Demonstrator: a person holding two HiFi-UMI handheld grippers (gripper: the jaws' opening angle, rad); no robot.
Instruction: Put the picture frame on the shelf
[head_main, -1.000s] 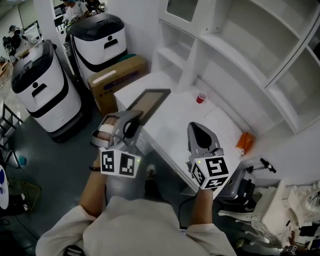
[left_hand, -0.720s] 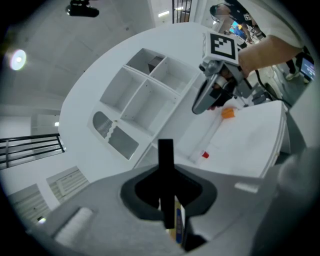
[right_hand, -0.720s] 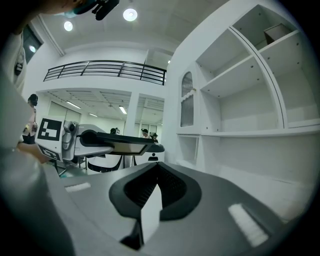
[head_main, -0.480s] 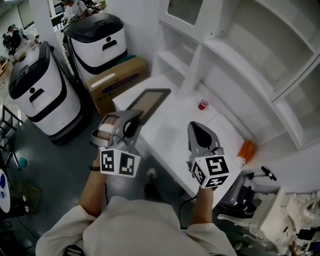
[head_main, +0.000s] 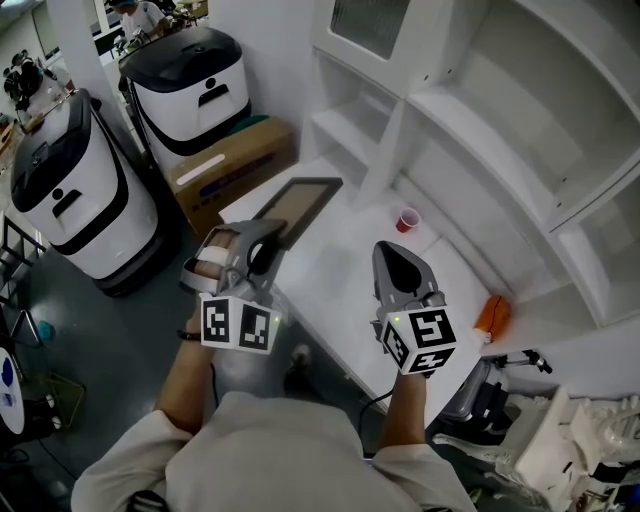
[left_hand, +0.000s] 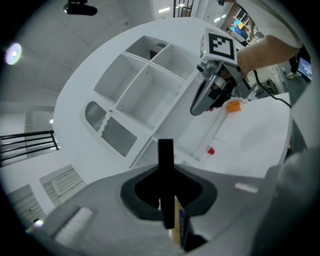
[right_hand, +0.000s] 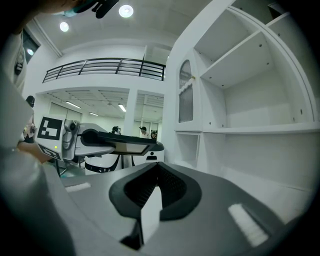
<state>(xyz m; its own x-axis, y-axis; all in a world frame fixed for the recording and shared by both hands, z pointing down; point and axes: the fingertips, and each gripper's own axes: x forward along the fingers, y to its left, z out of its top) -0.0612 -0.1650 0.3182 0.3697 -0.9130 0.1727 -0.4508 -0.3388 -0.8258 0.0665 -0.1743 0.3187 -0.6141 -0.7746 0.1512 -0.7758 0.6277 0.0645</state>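
Observation:
The picture frame (head_main: 297, 204), dark-rimmed with a tan panel, is held out over the white table's (head_main: 340, 262) near-left corner. My left gripper (head_main: 264, 247) is shut on its near edge. In the left gripper view the frame (left_hand: 165, 161) shows edge-on between the jaws. From the right gripper view the frame (right_hand: 126, 146) lies roughly level in the left gripper. My right gripper (head_main: 394, 258) hovers over the table's front edge with its jaws together and nothing in them. The white shelf unit (head_main: 470, 120) stands behind the table with bare compartments.
A red cup (head_main: 407, 220) stands on the table near the shelf, and an orange object (head_main: 492, 314) lies at its right end. A cardboard box (head_main: 226, 163) and two white-and-black machines (head_main: 188, 80) (head_main: 68, 190) stand on the floor to the left.
Both grippers keep the same pose and the frame stays held. The view has drifted a little, so the table, cup and shelf sit slightly lower in the picture.

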